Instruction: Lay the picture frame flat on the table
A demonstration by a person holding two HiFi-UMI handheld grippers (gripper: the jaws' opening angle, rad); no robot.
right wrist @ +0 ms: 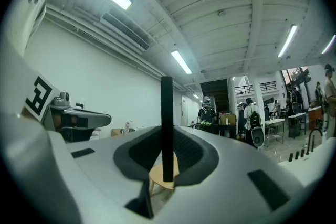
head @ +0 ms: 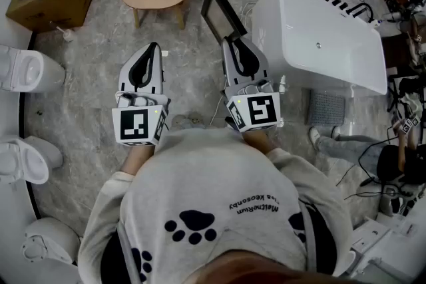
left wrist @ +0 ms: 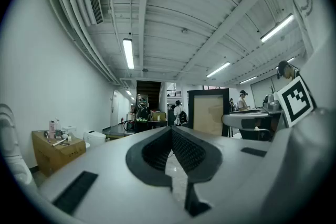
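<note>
The black picture frame (head: 223, 13) stands upright, clamped edge-on in the right gripper (head: 233, 42).

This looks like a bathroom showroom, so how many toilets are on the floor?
3, all by the head view's left edge: the upper toilet, the middle toilet and the lower toilet. Others may be hidden outside the frame.
</note>
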